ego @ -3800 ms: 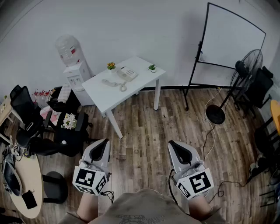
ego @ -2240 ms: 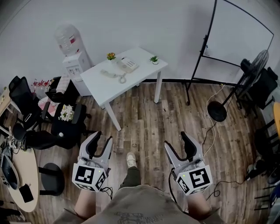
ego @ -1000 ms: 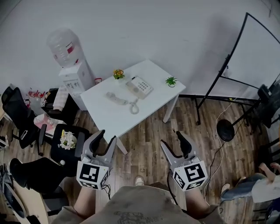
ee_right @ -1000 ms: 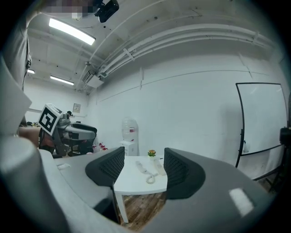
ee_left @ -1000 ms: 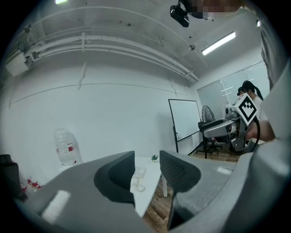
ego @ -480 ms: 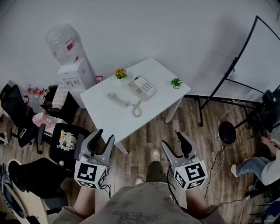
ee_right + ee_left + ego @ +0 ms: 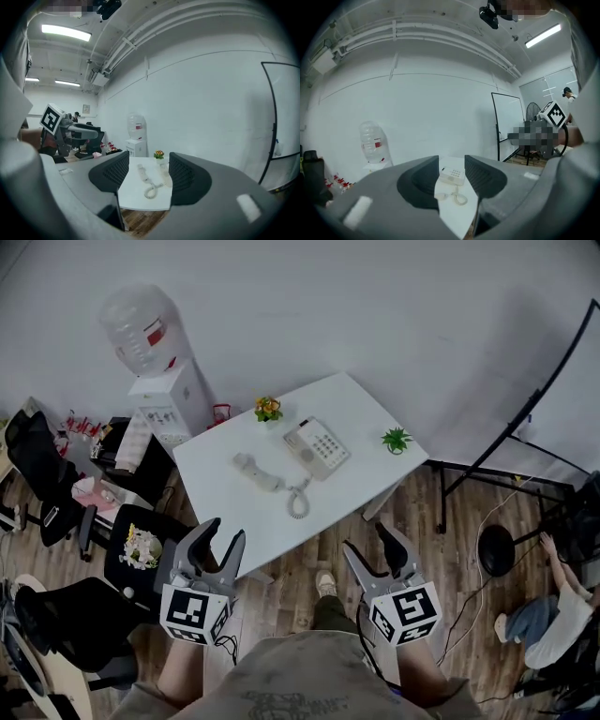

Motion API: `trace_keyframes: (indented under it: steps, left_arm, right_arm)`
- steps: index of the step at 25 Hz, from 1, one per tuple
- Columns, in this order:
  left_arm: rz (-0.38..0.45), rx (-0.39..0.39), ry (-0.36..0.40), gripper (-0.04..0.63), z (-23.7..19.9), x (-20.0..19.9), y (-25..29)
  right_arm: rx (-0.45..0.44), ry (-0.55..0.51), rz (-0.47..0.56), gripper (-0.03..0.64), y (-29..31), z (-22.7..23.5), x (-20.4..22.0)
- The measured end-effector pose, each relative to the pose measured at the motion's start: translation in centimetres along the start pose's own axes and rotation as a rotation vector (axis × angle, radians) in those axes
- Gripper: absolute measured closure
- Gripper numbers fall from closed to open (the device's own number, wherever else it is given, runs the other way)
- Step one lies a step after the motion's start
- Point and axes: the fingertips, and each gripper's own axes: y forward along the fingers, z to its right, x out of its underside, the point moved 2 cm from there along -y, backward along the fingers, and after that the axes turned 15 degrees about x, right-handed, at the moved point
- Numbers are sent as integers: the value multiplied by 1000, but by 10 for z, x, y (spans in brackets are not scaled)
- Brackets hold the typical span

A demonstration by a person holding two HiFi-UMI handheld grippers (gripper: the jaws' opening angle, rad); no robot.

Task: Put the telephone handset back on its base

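A white telephone base (image 7: 318,447) with a keypad sits on the white table (image 7: 225,512). Its handset (image 7: 257,472) lies off the base to the left, joined by a coiled cord (image 7: 299,501). Both grippers hang in front of the table's near edge, well short of the phone. My left gripper (image 7: 217,538) is open and empty. My right gripper (image 7: 373,542) is open and empty too. The left gripper view frames the base (image 7: 453,174) and cord (image 7: 460,198) between its jaws. In the right gripper view the handset (image 7: 142,174) lies between the jaws.
A water dispenser (image 7: 164,381) stands left of the table. Small potted plants (image 7: 268,410) (image 7: 397,440) sit on the table's far side. Black office chairs (image 7: 141,549) crowd the left. A whiteboard stand (image 7: 525,427) and another person (image 7: 553,615) are at right.
I have walked closer to the table over these frames; it now sits larger and nearer. Both grippers stay open, held in front of me.
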Motion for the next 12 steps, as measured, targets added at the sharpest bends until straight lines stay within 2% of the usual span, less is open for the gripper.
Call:
trace_keyframes:
  steps: [6, 12]
  left_arm:
    - [-24, -66, -17, 426, -34, -9, 58]
    - [-39, -168, -42, 426, -64, -19, 101]
  right_arm:
    - [-81, -27, -12, 339, 79, 33, -14]
    - [-189, -57, -11, 341, 152, 58, -31]
